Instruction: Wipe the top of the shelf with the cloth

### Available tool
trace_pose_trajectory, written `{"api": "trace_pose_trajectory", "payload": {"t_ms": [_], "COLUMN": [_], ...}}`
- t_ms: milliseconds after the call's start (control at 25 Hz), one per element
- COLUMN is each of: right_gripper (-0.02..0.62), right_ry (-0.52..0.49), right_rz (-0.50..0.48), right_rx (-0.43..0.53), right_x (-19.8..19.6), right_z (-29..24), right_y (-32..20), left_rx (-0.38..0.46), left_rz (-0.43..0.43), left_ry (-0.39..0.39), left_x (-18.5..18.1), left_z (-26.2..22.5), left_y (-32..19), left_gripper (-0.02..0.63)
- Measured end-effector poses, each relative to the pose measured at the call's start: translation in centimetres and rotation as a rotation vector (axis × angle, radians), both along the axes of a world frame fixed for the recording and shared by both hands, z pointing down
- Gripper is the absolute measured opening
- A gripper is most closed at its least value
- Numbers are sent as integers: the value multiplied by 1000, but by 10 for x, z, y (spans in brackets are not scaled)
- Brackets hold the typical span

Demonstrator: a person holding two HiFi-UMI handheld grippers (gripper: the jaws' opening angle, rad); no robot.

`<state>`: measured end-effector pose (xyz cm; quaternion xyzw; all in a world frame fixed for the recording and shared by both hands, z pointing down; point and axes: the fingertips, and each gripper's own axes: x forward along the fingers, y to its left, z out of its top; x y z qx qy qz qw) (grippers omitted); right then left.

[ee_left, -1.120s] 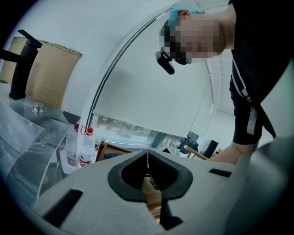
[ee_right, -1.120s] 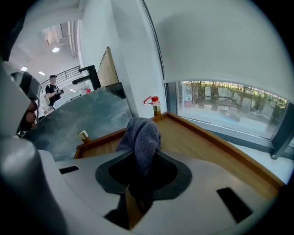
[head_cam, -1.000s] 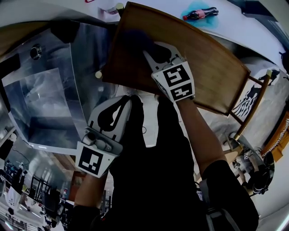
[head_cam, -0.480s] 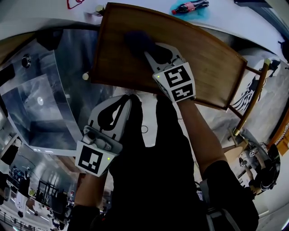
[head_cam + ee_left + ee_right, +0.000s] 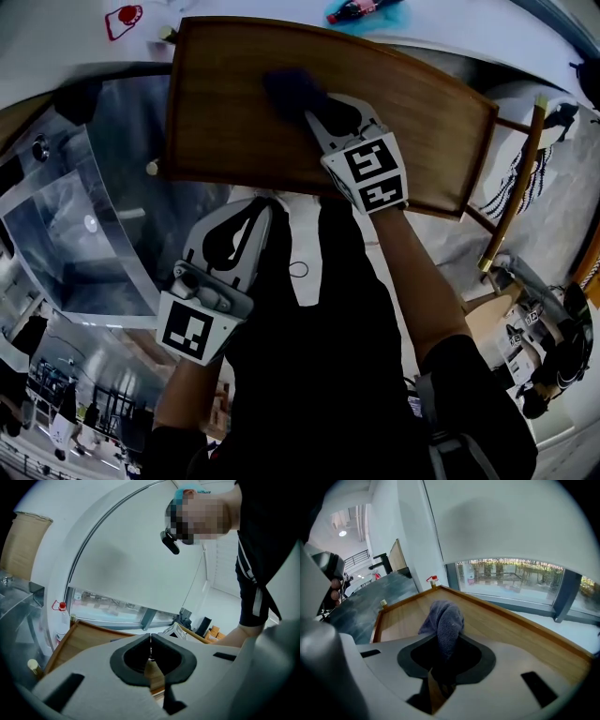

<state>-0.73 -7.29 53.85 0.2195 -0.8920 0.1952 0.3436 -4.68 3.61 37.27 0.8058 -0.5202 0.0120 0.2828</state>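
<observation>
The left gripper (image 5: 265, 204) hangs off the shelf at 7 o'clock of the board, close to the person's dark torso; the left gripper view shows its 2 jaws closed tip to tip on nothing. The wooden shelf top (image 5: 216, 122), rimmed all round, runs its long axis roughly from 9 to 3 o'clock. The dark grey cloth (image 5: 292, 89) sits near the far rim, about mid-length. Behind it, at 5 o'clock of the bunch, the right gripper (image 5: 314, 111) has its 2 jaws clamped on the cloth, whose loose end stands out past the tips toward 12 o'clock. It probably rests on the wood, though the bunch is too blurred to be sure. The right arm alone is placed to wipe, and the next stroke likely follows the long axis.
</observation>
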Motion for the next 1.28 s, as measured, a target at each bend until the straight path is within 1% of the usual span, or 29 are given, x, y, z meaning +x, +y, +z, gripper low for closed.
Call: {"api": "trace_pose_trajectory", "payload": {"t_ms": [240,840,1280], "right_gripper": [92,92,92], "right_ry": [10,37,50], "right_rz": [41,118,213], "right_rx": [4,7,8], "right_x": [36,106,162], "right_z": [1,2,1], "right_y": [-8,-11,-18], "left_rx": [4,2,6], "left_rz": [39,130,192], "left_ry": [1,-11,-14], "left_x": [27,77,111], "left_z": [-1,0,-1], "left_y": [-7,-16,-26], "left_gripper": [23,23,23]}}
